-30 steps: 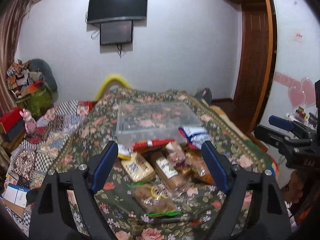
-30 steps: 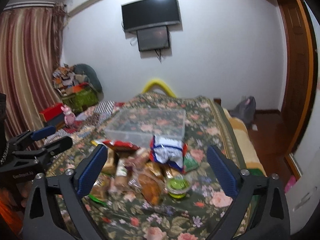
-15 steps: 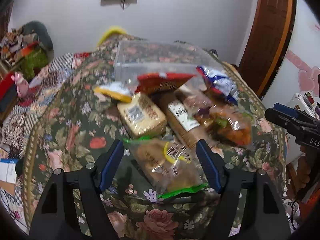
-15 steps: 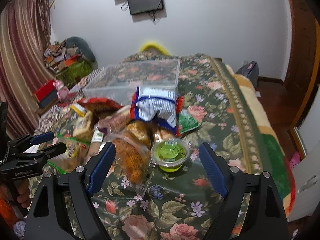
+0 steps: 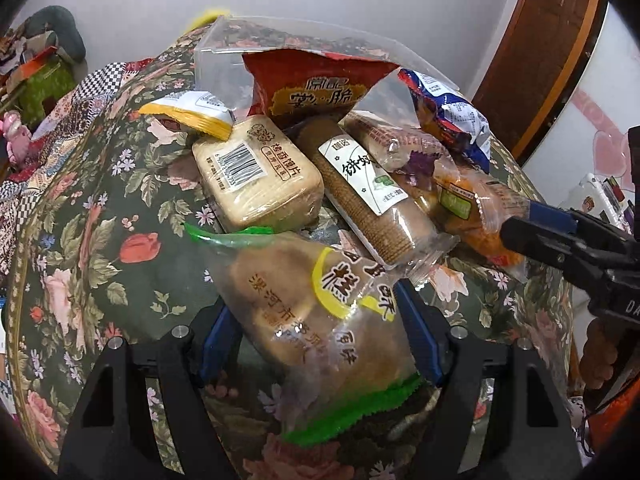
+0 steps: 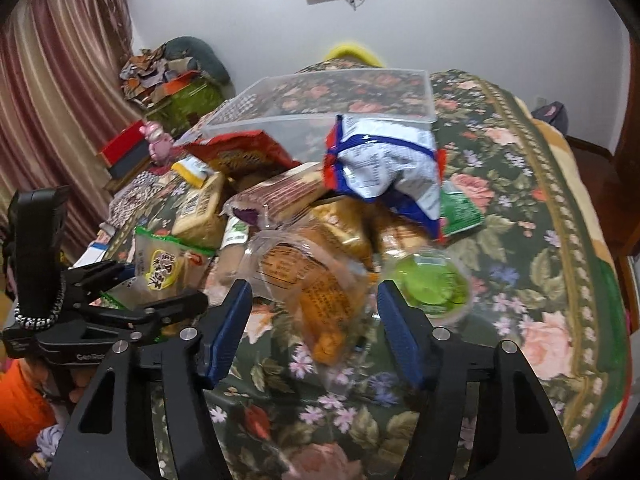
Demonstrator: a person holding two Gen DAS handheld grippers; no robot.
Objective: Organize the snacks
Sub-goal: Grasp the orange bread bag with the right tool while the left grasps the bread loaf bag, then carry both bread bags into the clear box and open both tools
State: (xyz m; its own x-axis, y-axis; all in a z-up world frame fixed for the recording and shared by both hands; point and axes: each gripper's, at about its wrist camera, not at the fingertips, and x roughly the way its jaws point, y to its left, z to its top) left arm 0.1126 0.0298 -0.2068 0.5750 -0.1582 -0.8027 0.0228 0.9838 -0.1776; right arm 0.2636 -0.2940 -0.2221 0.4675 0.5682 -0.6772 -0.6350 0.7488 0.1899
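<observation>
Floral bedding (image 6: 520,208) is carrying the whole job: a clear plastic bin (image 6: 340,96) is sitting on it, and every snack is lying heaped just in front of that bin, none inside it yet. The picking step is under way on both sides. Nearest the camera, well in front of the bin, the left gripper (image 5: 316,328) is straddling a clear green-edged cake bag (image 5: 316,312); its jaws have narrowed slightly and are now standing against the bag's sides, though a firm clamp cannot be told. The right gripper (image 6: 314,320), in front of the bin's right half, has just been closing, with a clear bag of orange snacks (image 6: 316,280) between its jaws and gaps showing on both sides, so it is not gripping yet. A green jelly cup (image 6: 434,284) is sitting just beside that bag. Next, each gripper probably needs to finish squeezing, lift clear of the heap, and carry its bag back over the bin's rim.
</observation>
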